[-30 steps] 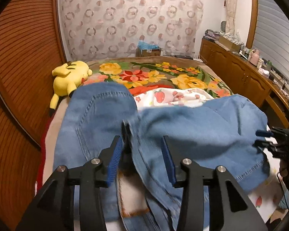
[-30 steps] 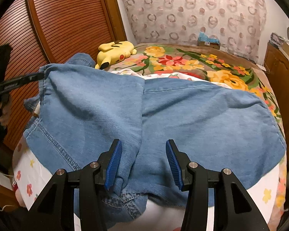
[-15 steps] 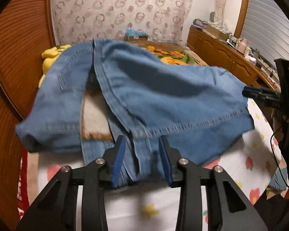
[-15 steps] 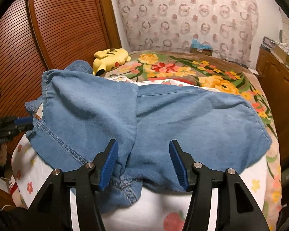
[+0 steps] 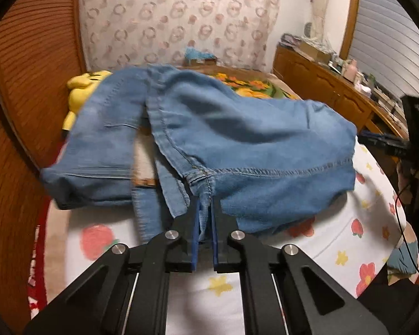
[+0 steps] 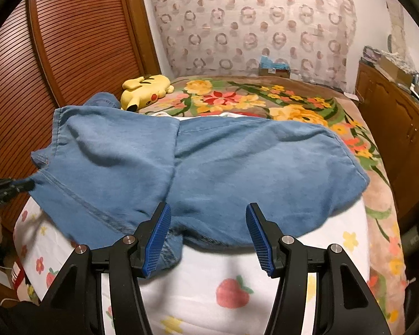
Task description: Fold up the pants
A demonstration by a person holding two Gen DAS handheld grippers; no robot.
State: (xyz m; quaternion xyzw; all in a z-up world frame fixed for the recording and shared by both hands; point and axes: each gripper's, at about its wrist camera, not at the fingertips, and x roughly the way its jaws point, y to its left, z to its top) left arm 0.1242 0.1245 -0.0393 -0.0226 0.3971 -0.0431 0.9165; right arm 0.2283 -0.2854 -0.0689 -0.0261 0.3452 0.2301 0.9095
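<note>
Blue denim pants [image 5: 237, 139] lie crumpled across the bed, also seen in the right wrist view [image 6: 209, 164]. My left gripper [image 5: 205, 203] is shut on the pants at a stitched seam junction and holds that edge up off the sheet. My right gripper [image 6: 208, 223] is open and empty, its blue pads either side of the near edge of the pants, just above the sheet. The left gripper also shows at the left edge of the right wrist view [image 6: 16, 187], and the right gripper at the right of the left wrist view [image 5: 391, 145].
A white sheet with fruit and flower prints [image 6: 231, 293] covers the near bed; a floral blanket [image 6: 265, 100] lies beyond. A yellow plush toy [image 6: 145, 89] sits at the far left. A slatted wooden door [image 6: 69, 55] is left, a wooden cabinet [image 6: 399, 128] right.
My left gripper closed on the pants' seam and drew the fabric up and toward me. My right gripper pulled back a little and opened wider.
</note>
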